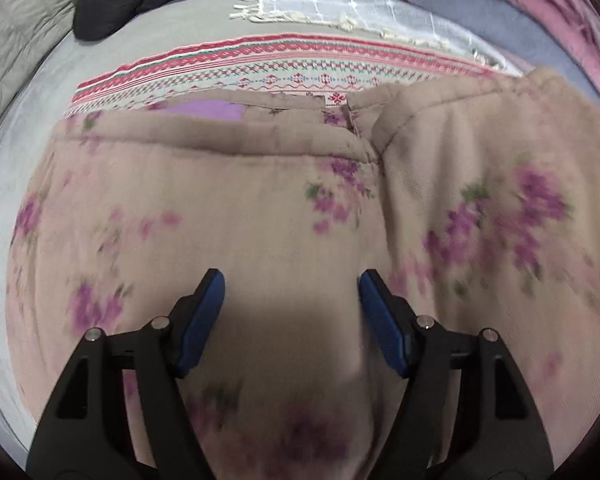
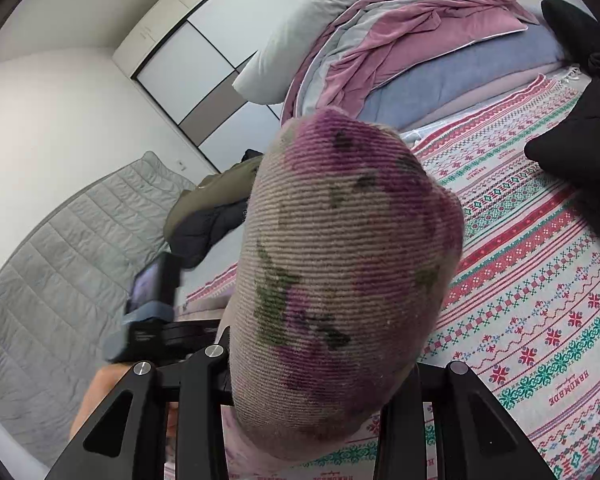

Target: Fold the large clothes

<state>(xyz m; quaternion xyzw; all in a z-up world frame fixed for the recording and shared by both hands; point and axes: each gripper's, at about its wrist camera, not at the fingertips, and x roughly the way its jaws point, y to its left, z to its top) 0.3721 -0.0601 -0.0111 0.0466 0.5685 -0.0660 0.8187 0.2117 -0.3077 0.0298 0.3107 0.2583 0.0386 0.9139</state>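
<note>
Floral garment (image 1: 228,208) on a patterned blanket (image 2: 540,280) printed "HANDMADE", lower right.
Left gripper (image 1: 292,280) spread wide above it; right gripper (image 2: 312,360) pinches bunched fabric.

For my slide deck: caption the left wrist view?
Open left tongs hover over floral garment on patterned blanket.

Right tongs (image 2: 316,364) clamp floral garment (image 2: 340,248) — above patterned blanket (image 2: 540,280).

Bedroom: bed (image 2: 540,280), pillows (image 2: 440,80), wardrobe (image 2: 204,60).
</note>
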